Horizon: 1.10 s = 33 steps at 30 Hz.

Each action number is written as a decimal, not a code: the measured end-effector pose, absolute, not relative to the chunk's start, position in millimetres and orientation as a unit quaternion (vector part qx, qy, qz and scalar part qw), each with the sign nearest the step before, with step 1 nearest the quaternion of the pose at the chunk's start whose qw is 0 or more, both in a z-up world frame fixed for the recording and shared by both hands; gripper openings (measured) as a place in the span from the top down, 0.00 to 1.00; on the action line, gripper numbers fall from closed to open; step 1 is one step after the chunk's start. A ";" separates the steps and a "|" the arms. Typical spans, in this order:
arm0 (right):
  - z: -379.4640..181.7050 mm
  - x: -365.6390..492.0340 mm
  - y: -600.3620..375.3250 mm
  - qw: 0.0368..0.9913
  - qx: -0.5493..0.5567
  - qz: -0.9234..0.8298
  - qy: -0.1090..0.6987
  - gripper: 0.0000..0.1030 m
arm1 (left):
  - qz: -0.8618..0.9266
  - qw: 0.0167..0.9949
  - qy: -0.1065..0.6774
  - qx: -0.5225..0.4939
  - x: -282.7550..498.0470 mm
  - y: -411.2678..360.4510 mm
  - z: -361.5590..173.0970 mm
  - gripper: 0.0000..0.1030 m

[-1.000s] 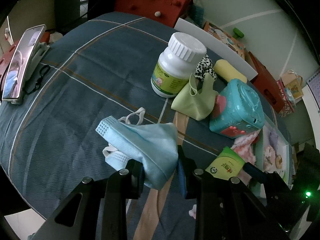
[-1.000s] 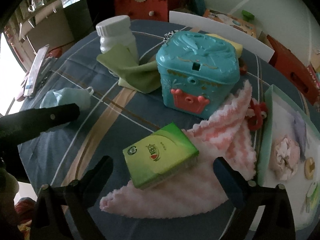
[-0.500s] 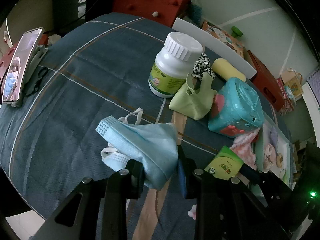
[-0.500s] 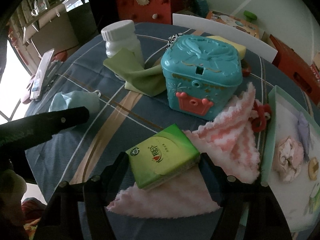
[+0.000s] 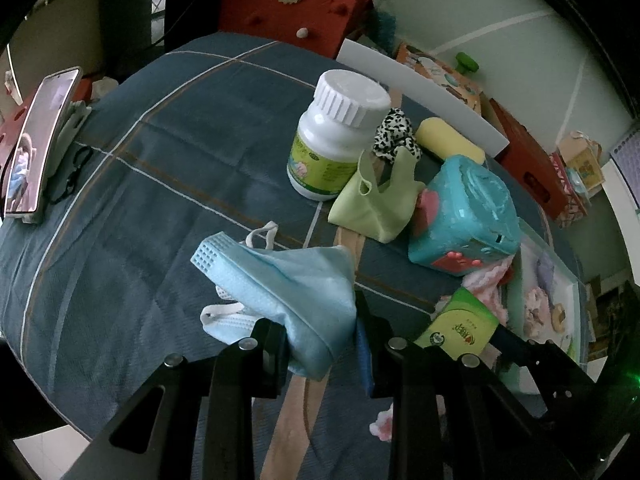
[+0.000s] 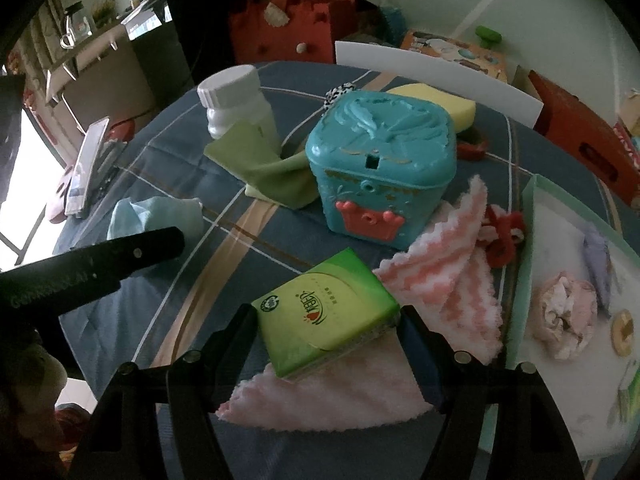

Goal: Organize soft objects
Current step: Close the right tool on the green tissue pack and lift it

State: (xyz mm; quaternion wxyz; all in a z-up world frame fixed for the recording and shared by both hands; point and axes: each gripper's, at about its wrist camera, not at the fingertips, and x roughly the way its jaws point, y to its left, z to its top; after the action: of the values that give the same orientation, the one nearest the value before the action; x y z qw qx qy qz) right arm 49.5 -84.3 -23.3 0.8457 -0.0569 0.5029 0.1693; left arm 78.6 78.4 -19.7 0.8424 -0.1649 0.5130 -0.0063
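My left gripper [image 5: 322,338] is shut on a light blue face mask [image 5: 288,280] and holds it above the blue plaid table. The mask also shows in the right wrist view [image 6: 156,214]. My right gripper [image 6: 326,332] is shut on a green tissue pack [image 6: 326,314] that lies on a pink striped cloth [image 6: 440,280]. The pack shows in the left wrist view [image 5: 458,326] too. A green cloth [image 6: 268,164] leans on a white bottle [image 6: 236,100]. A yellow sponge [image 6: 436,104] and a spotted scrunchie [image 5: 394,132] lie behind.
A teal toy box [image 6: 380,172] stands mid-table. A green-rimmed tray [image 6: 532,208] with soft items sits at the right. A red scrunchie [image 6: 504,236] lies by it. A phone on a stand [image 5: 36,140] is at the left. A red bag [image 6: 288,20] stands behind.
My right gripper has closed from wide open onto the green tissue pack. My left gripper keeps hold of the mask and has barely moved.
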 end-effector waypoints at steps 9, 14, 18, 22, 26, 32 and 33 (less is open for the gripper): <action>-14.0 50.9 -92.6 0.853 -0.043 0.164 0.493 0.27 | -0.012 0.848 0.506 -0.157 78.0 73.5 -12.4 0.72; -9.5 50.1 -98.4 0.857 -0.038 0.159 0.489 0.27 | -0.015 0.852 0.501 -0.150 78.4 67.9 -7.7 0.72; -5.3 50.8 -106.4 0.860 -0.029 0.150 0.487 0.27 | -0.018 0.856 0.496 -0.143 77.5 62.1 -3.6 0.72; 1.0 50.6 -116.7 0.865 -0.019 0.142 0.481 0.27 | -0.020 0.861 0.491 -0.135 77.1 55.0 1.7 0.72; 7.6 51.3 -128.1 0.869 -0.005 0.136 0.476 0.27 | -0.026 0.864 0.487 -0.124 78.0 45.3 6.7 0.72; 17.4 53.3 -150.4 0.877 0.014 0.117 0.465 0.27 | -0.035 0.871 0.480 -0.103 77.4 27.9 18.7 0.72; 19.1 53.7 -154.8 0.879 0.017 0.113 0.463 0.27 | -0.037 0.872 0.478 -0.099 77.3 24.4 21.6 0.72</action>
State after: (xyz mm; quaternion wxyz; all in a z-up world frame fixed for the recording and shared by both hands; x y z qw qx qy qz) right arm 53.7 -154.8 19.1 0.8791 0.0175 0.4627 0.1131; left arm 77.3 24.4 21.6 0.8722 -0.0987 0.4776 -0.0369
